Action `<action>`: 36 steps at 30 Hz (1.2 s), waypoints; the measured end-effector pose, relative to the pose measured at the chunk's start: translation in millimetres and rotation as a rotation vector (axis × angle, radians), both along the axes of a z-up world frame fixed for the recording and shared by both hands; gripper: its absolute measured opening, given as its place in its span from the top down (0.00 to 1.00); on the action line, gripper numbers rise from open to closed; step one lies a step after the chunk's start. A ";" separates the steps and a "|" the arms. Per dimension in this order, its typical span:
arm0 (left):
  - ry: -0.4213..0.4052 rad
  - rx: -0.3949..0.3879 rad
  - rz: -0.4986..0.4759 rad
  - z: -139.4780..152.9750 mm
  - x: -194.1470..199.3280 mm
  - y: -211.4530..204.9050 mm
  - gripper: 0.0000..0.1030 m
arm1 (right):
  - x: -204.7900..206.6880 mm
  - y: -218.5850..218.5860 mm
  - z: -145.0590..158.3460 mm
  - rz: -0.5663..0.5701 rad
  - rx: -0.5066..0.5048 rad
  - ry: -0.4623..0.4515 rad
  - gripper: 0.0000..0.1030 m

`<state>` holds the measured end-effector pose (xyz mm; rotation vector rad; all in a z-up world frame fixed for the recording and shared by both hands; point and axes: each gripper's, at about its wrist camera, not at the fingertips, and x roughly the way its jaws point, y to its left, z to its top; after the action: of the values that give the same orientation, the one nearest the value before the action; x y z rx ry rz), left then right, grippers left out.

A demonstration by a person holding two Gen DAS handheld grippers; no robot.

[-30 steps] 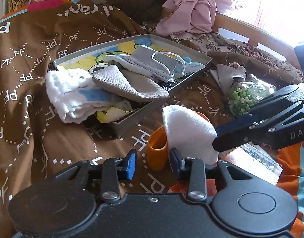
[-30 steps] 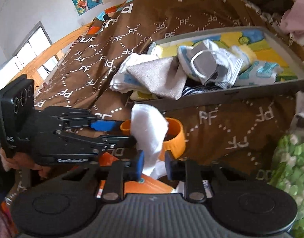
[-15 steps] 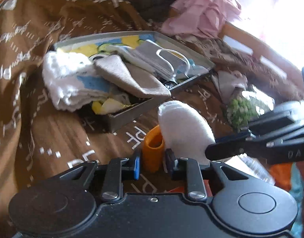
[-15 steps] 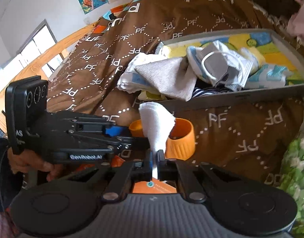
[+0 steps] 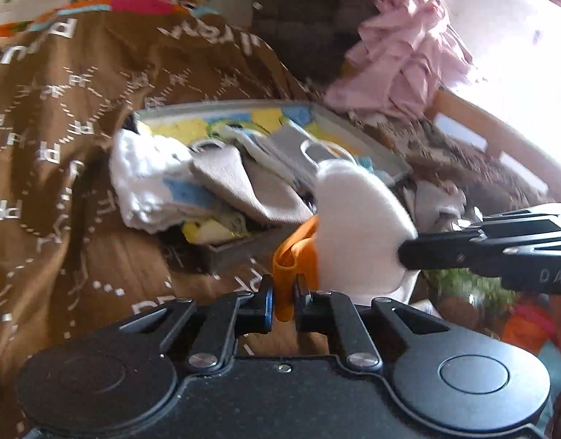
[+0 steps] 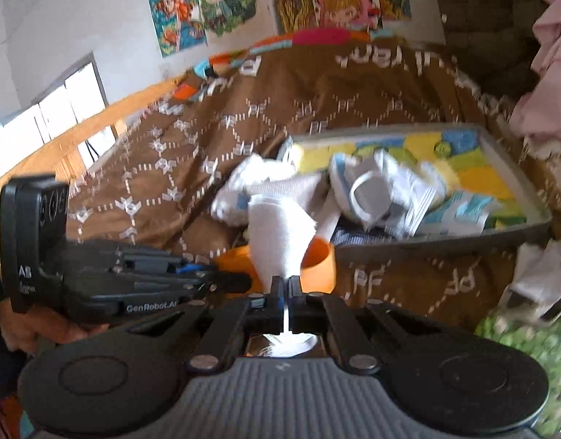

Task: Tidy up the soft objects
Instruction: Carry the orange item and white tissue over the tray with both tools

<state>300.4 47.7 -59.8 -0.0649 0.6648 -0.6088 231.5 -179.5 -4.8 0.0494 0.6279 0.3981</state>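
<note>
Right wrist view showed the right gripper (image 6: 285, 285) pinched tight on the bottom edge of the white cloth (image 6: 280, 237). The cloth stood up out of the orange cup (image 6: 317, 263), just in front of the gray tray (image 6: 514, 230) full of soft things. The left gripper (image 5: 283, 298) was squeezed shut on the cup's rim, and the rim bent in. I think the cloth was light and floppy, so a corner was a good place to hold. The cup looked squishy too. Everything sat on a lumpy brown blanket (image 5: 61, 146) on a bed, with cartoon posters (image 6: 214, 3) on the wall.
</note>
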 end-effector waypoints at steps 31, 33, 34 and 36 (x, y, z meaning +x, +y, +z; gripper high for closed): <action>-0.023 -0.172 0.342 13.6 83.6 -3.6 0.86 | 133.7 -44.9 -5.2 -0.162 0.153 -0.093 0.98; -0.021 -0.174 0.343 13.0 85.2 -3.6 0.83 | 135.5 -43.9 -7.4 -0.175 0.145 -0.098 0.97; -0.021 -0.176 0.340 13.0 85.4 -3.4 0.82 | 135.8 -43.2 -8.2 -0.175 0.139 -0.103 0.96; -0.020 -0.180 0.337 12.8 85.7 -3.4 0.80 | 134.6 -40.2 -9.6 -0.179 0.121 -0.113 0.91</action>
<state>386.1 44.3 -47.0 -0.3319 0.5627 -0.3415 366.1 -219.7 -14.4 0.1954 0.4833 0.2633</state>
